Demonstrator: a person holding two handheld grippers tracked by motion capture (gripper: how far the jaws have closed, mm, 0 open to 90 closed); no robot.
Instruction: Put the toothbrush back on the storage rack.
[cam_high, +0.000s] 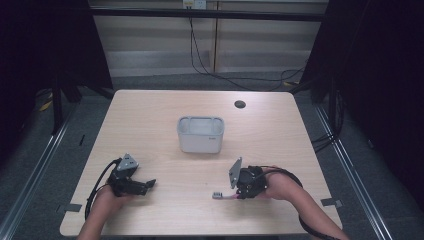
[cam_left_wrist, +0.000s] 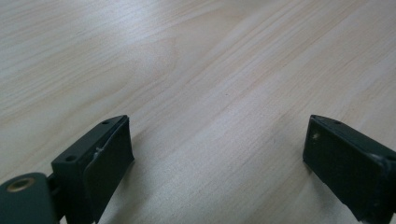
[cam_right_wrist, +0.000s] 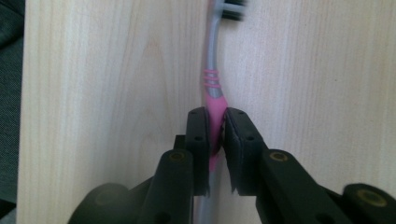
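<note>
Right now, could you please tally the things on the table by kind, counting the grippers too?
Toothbrush, pink and grey, clamped in the right gripper: 1
Grey container: 1
Grippers, with the left gripper open over bare table: 2
Total: 4

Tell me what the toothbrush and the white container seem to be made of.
Toothbrush: looks like smooth plastic, grey neck and pink grip with moulded ribs, possibly rubbery. White container: probably matte plastic, with rounded corners and an even surface; too small to be sure.
</note>
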